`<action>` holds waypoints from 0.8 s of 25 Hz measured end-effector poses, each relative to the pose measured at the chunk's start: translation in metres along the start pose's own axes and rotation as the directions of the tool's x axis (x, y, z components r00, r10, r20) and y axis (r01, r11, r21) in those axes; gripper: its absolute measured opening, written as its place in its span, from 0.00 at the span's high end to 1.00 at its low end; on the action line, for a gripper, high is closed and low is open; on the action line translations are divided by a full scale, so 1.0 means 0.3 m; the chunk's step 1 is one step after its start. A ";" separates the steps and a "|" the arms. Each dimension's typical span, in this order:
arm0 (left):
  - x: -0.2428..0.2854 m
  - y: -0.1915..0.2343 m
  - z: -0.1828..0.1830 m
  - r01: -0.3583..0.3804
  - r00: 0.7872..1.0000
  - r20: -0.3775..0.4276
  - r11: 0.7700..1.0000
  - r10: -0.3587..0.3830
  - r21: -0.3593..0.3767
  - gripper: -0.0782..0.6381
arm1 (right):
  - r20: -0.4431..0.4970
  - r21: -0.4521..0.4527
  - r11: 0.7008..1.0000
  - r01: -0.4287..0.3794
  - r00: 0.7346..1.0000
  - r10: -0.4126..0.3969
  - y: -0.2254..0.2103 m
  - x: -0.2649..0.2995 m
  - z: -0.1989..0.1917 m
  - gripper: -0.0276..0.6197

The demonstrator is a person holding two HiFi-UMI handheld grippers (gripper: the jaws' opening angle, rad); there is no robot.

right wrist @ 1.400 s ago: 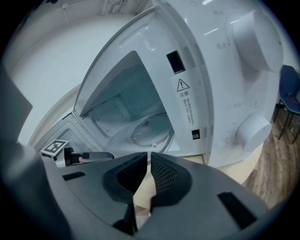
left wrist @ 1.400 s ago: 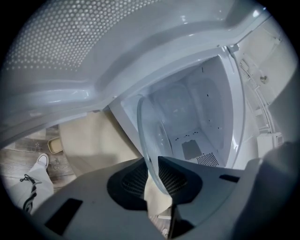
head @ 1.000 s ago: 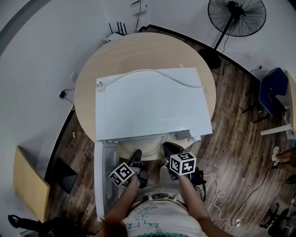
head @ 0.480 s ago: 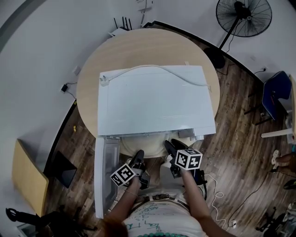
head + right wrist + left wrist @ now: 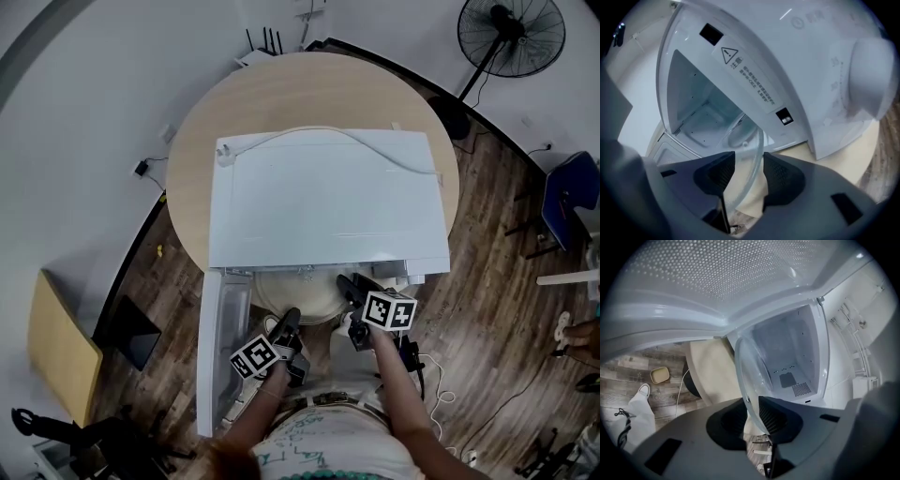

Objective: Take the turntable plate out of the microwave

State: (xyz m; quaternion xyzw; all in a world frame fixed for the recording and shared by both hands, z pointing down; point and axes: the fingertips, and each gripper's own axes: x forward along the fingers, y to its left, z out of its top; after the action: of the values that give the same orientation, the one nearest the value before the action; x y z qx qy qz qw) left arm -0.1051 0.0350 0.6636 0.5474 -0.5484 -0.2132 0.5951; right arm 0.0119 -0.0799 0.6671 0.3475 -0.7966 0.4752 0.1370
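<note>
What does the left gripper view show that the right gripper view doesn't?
Only the left: a shoe and a tan dish. Only the right: the knob and the warning label. Both: the plate and the microwave's inside. The left hand-held gripper is shut on the plate; the right hand-held gripper has just been opening, the rim loose between its jaws.

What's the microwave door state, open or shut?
Open. In the head view the door stands out from the left front edge of the microwave toward the person; the left gripper view looks into the cavity.
</note>
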 end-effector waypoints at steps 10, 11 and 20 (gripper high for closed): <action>0.009 0.031 -0.009 -0.009 1.000 -0.021 1.000 0.009 0.009 0.76 | 0.026 0.182 0.981 -0.074 0.997 0.070 -0.004 0.036 0.012 0.80; 0.012 0.036 -0.010 -0.012 1.000 -0.028 1.000 0.013 0.017 0.76 | 0.025 0.188 0.979 -0.072 0.997 0.069 -0.005 0.037 0.010 0.80; 0.033 0.083 0.014 -0.087 0.994 -0.057 0.989 0.094 0.121 0.61 | 0.019 0.244 0.968 -0.058 0.998 0.055 -0.016 0.037 -0.001 0.80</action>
State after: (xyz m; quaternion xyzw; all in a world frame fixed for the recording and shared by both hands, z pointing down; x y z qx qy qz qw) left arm -0.1145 0.0325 0.6887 0.5627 -0.5655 -0.1359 0.5875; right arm 0.0072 -0.0859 0.6765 0.3415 -0.7425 0.5714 0.0748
